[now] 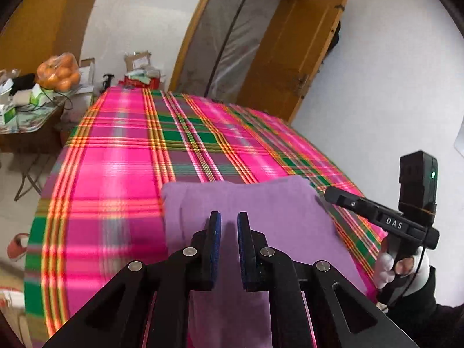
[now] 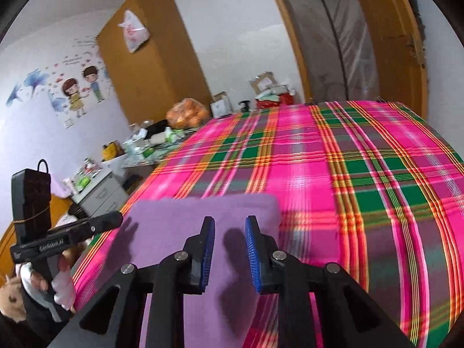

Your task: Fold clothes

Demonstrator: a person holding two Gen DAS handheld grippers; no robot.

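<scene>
A purple garment [image 1: 278,203] lies folded into a flat rectangle near the close edge of a bed with a pink and green plaid sheet [image 1: 130,159]. My left gripper [image 1: 229,226] hovers over the garment's middle, open by a narrow gap with nothing between its fingers. In the right wrist view my right gripper [image 2: 230,229] also stands open and empty above the same purple garment [image 2: 179,214]. Each gripper shows in the other's view off the garment's side: the right gripper [image 1: 330,195] held by a white-gloved hand [image 1: 388,266], and the left gripper [image 2: 116,219] at the left.
A cluttered side table with a bag of oranges [image 1: 59,72] stands left of the bed. A wooden door [image 1: 290,43] and a wardrobe [image 2: 150,66] line the far wall. A grey drawer unit [image 2: 98,194] sits by the bed; a red slipper [image 1: 17,246] lies on the floor.
</scene>
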